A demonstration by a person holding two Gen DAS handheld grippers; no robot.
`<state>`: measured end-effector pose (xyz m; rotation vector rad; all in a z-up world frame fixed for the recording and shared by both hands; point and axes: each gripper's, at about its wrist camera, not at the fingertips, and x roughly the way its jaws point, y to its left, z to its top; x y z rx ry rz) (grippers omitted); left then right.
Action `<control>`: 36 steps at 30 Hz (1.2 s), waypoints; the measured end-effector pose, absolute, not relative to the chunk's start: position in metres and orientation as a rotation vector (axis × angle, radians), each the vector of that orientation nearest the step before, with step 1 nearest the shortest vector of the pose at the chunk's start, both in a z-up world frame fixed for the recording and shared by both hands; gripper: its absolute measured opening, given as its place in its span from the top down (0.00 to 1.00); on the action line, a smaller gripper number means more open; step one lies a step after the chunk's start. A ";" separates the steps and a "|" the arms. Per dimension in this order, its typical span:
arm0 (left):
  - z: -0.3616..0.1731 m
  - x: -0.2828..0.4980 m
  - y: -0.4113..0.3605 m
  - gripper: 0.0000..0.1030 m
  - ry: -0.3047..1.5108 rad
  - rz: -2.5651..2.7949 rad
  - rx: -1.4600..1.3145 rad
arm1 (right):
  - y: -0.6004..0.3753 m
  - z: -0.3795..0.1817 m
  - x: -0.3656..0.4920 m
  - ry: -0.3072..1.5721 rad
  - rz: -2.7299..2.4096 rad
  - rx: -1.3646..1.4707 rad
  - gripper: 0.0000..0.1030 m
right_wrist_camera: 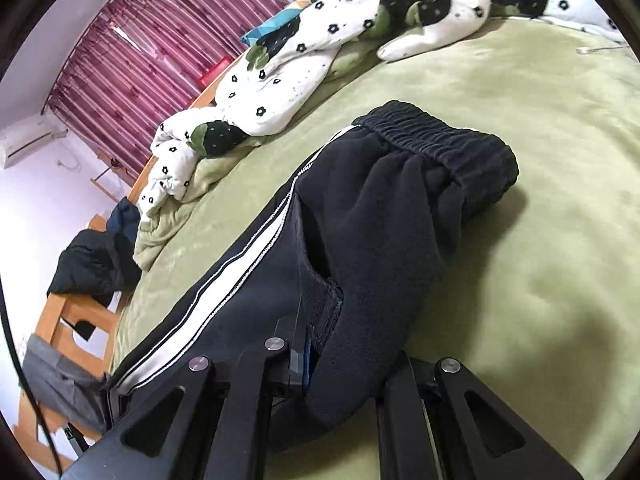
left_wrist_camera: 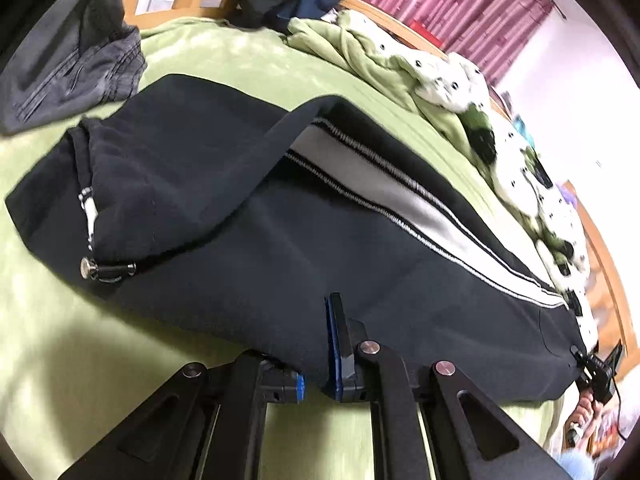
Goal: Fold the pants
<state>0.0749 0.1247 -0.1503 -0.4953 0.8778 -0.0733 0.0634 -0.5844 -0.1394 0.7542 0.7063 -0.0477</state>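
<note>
Left wrist view: black pants (left_wrist_camera: 248,216) are lying across a green-blanketed bed (left_wrist_camera: 60,328), both left tongs (left_wrist_camera: 316,364) and right tongs (right_wrist_camera: 340,364) clamping their near edge. Maroon curtains (right_wrist_camera: 132,52) are hanging behind a rumpled floral quilt (right_wrist_camera: 296,68).

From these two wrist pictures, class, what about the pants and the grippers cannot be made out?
- Left wrist view: the left gripper is shut on the pants, whose cloth hides the left finger's tip.
- Right wrist view: the right gripper is shut on the pants; cloth covers its right finger.
- Right wrist view: the leg ends run behind the gripper frame.
- Left wrist view: motion blur smears the striped quilt.
</note>
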 end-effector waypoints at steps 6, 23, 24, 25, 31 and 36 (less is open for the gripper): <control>-0.159 0.057 0.112 0.89 0.885 -0.073 -0.426 | -0.591 -0.163 0.032 0.777 -0.062 0.716 0.88; -0.137 0.005 0.126 0.46 0.853 0.071 -0.376 | -0.668 -0.167 0.068 0.659 -0.230 0.882 0.52; -0.134 0.002 0.124 0.46 0.847 0.081 -0.358 | -0.668 -0.155 0.067 0.627 -0.228 0.828 0.58; -0.129 0.000 0.124 0.46 0.834 0.086 -0.340 | -0.670 -0.140 0.063 0.564 -0.216 0.771 0.64; -0.105 -0.009 0.128 0.46 0.765 0.095 -0.297 | -0.675 -0.155 0.077 0.726 -0.232 0.710 0.57; -0.103 0.004 0.136 0.46 0.753 0.124 -0.263 | -0.669 -0.154 0.044 0.724 -0.267 0.640 0.44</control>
